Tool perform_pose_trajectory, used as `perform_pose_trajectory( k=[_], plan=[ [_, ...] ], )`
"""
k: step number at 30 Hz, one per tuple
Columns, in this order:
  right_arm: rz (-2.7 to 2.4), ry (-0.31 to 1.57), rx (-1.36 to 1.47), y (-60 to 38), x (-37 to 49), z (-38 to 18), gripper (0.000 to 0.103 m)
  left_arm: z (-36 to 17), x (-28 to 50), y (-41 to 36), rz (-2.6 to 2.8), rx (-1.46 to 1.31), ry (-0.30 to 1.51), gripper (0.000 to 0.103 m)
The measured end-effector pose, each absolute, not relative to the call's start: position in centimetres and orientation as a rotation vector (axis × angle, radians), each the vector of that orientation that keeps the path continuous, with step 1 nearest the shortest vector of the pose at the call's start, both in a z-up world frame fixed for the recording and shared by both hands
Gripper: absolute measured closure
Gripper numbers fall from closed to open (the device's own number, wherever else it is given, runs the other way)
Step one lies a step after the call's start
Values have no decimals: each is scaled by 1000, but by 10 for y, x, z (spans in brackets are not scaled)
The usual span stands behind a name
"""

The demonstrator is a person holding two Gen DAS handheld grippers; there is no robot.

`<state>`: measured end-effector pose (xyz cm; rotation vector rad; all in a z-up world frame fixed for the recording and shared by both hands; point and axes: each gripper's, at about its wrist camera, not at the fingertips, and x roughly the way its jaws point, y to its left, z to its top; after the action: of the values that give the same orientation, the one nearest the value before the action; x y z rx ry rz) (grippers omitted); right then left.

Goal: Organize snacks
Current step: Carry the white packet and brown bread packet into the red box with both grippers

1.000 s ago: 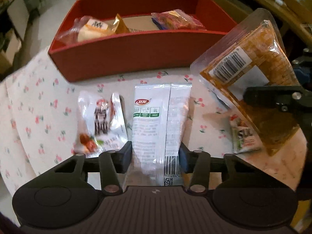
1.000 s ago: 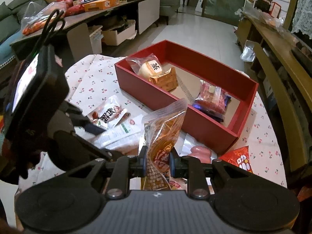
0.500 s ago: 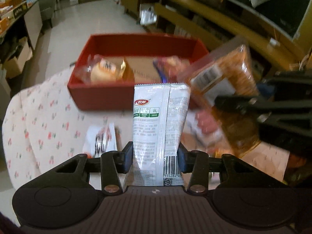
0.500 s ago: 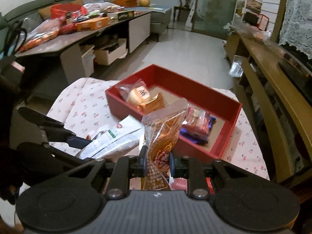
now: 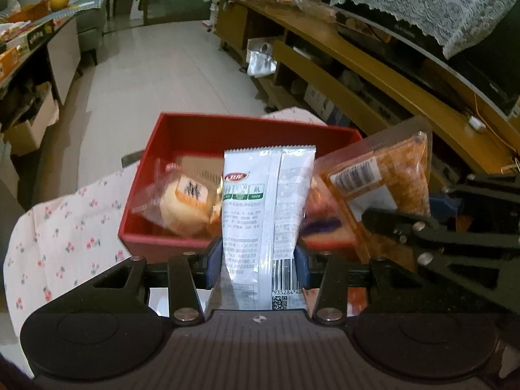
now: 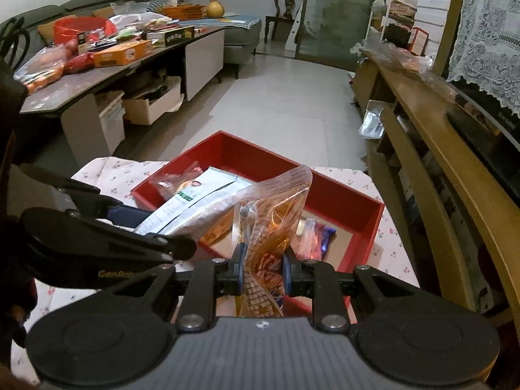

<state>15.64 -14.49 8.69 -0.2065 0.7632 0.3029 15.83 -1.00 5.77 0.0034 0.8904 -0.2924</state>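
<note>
My left gripper is shut on a white snack packet with green print, held upright in front of the red box. In the right wrist view the same white packet juts over the red box from the left. My right gripper is shut on a clear bag of orange snacks, which also shows as the orange bag at the right of the left wrist view. Inside the box lie a wrapped bun and a red and blue packet.
The box rests on a cherry-print cloth over a small table. A long wooden shelf unit runs along the right. A cluttered low table with boxes and bags stands at the left, with tiled floor between.
Both grippers have risen with their packets and come forward over the near edge of the red box. The snacks left on the cloth have dropped out of view.
</note>
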Motion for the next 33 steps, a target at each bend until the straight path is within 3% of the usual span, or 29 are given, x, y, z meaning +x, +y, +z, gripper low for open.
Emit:
perform_pose_trajectory(
  k=[7, 9, 10, 20, 26, 33],
  plan=[
    [271, 772, -206, -139, 190, 82, 70, 58, 187, -11, -280, -18, 877, 55],
    [267, 776, -198, -138, 199, 80, 70, 56, 194, -10, -290, -38, 878, 68],
    [262, 777, -200, -137, 203, 79, 70, 55, 198, -10, -290, -46, 883, 69],
    [242, 859, -189, -136, 245, 51, 70, 29, 229, -11, -231, -39, 940, 69],
    [253, 884, -116, -146, 262, 43, 66, 22, 231, -11, -218, -41, 961, 64],
    [218, 868, -152, -147, 261, 41, 46, 30, 226, -5, -191, -40, 942, 46]
  ],
)
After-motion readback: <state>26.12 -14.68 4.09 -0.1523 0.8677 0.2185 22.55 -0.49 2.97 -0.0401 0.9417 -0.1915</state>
